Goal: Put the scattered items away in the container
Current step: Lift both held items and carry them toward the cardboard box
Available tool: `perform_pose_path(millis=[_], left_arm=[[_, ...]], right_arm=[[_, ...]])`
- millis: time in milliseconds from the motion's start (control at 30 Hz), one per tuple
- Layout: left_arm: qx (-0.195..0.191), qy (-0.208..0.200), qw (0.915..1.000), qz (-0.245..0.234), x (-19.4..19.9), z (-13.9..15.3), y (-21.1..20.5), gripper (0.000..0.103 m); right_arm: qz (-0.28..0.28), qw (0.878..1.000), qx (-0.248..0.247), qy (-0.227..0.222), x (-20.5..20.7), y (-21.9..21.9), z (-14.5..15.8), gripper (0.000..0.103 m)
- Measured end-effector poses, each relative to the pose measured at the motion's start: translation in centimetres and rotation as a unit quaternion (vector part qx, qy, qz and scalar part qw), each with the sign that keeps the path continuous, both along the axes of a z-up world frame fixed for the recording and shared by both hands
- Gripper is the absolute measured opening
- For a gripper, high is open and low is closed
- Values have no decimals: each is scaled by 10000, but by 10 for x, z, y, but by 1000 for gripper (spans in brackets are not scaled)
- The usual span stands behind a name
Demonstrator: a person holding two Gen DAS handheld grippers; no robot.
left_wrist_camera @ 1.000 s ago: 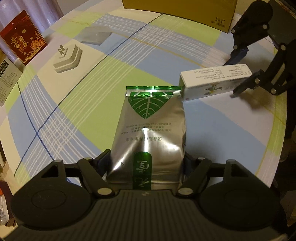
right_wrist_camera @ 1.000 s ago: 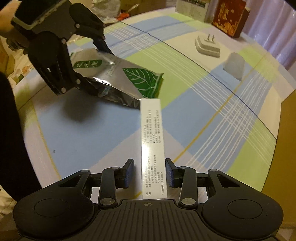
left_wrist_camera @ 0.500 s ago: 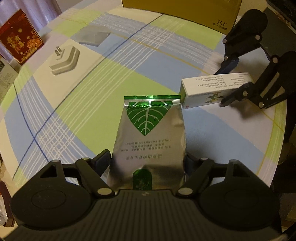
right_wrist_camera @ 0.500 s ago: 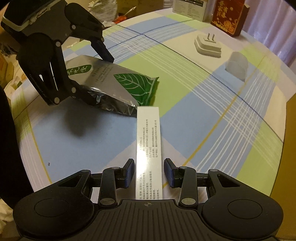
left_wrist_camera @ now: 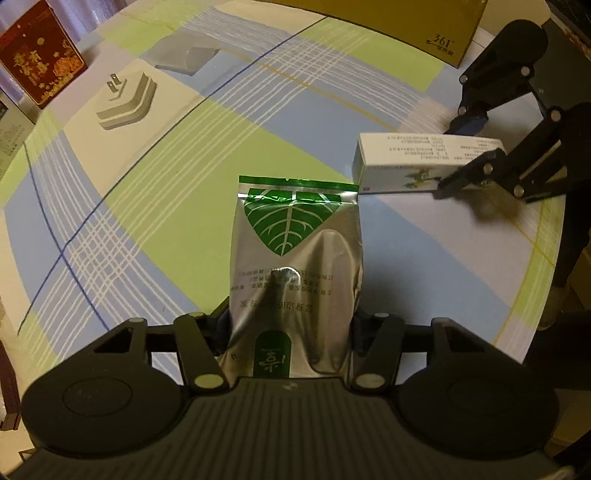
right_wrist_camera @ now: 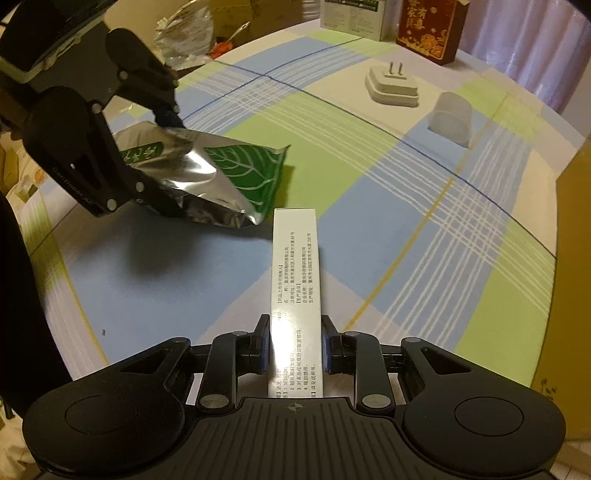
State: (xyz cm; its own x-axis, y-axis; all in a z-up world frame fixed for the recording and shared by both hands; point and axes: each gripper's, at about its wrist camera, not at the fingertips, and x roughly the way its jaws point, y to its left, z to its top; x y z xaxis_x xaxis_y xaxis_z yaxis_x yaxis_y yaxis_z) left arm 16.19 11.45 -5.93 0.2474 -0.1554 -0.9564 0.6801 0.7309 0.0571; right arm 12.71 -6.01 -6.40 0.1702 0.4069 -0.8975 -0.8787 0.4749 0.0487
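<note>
Foil tea pouch [left_wrist_camera: 295, 266] is pinched at its bottom end by the left gripper [left_wrist_camera: 290, 328], lifted clear of the desk [left_wrist_camera: 155, 206]. White carton [right_wrist_camera: 295, 291] is clamped lengthwise by the right gripper [right_wrist_camera: 294, 345]; both look ready for carrying to the yellow box [left_wrist_camera: 406, 26] at the far edge, probably the container.

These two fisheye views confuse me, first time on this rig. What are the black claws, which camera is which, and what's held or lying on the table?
Each black claw is a hand-held two-finger gripper with its own camera looking along its fingers. One view is from the left gripper, shut on a silver tea pouch. The other is from the right gripper, shut on a white carton. Each gripper shows in the other's view. On the checked tablecloth lie a white plug adapter and a pale small cover. A yellow box stands at the far edge.
</note>
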Motion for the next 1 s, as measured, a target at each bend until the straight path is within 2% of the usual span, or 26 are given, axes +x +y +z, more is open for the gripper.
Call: perform_pose_path(millis=[500,700,1000], left_arm=[[-1,-450,9990,-41,-25,57,-29,54],[40,-605,9980,-168,-32,78,-54,54],[-184,-861,9953,-403,-25,109,-114,54]], right_arm=[[-356,9983,332,-325,-27,-42,47,28],[-550,9964,478,-438,-37,-67,65,28],[-1002,9898,620,-796,-30,-116,103,28]])
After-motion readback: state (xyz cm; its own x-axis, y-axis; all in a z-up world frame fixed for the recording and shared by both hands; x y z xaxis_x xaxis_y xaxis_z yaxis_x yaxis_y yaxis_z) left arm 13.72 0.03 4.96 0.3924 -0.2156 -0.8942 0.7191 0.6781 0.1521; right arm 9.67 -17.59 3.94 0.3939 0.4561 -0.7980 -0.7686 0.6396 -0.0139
